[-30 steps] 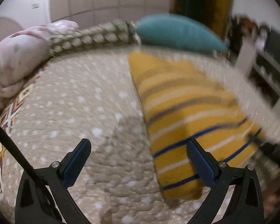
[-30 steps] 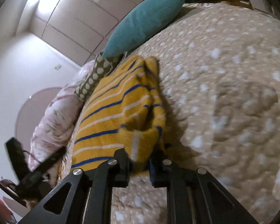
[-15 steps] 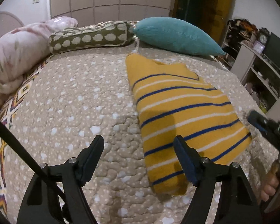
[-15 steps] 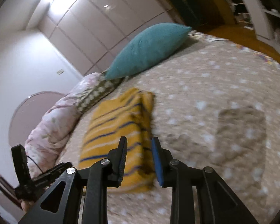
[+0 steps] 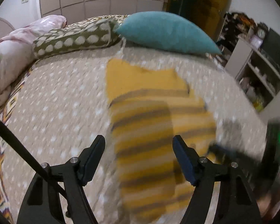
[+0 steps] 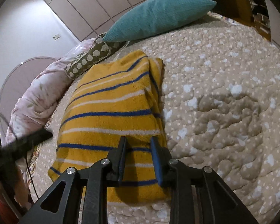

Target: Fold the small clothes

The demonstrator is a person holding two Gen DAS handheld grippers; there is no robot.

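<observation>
Lying flat on the quilted beige bedspread [image 5: 61, 97], the yellow striped garment [image 5: 145, 100] fills the middle of the left wrist view, folded into a long strip that runs from the near edge of the bed up toward the pillows. The left tongs [image 5: 139, 149] hover above its lower half with the jaws apart and closing, nothing pressed between them; the picture is smeared with motion, so the stripes look grey. At the head of the bed a teal cushion [image 5: 168, 33] lies beside an olive spotted bolster [image 5: 74, 39], and a pink floral duvet [image 5: 11, 50] is bunched at the left edge. Shelving [image 5: 261, 69] stands past the right side of the bed. In the right wrist view the garment [image 6: 110, 112] is sharp: blue and white stripes on yellow, its right side doubled over into a thick fold. The right tongs [image 6: 138, 155] hang over the garment's near end, jaws a narrow gap apart with only air between the pads, clamped on nothing. The bedspread [image 6: 224, 112] to the right lies bare and puckered. The teal cushion [image 6: 158, 16], bolster [image 6: 87, 59] and duvet [image 6: 39, 93] sit beyond the garment's far end, and the other tongs show as a dark blur at the left edge.
</observation>
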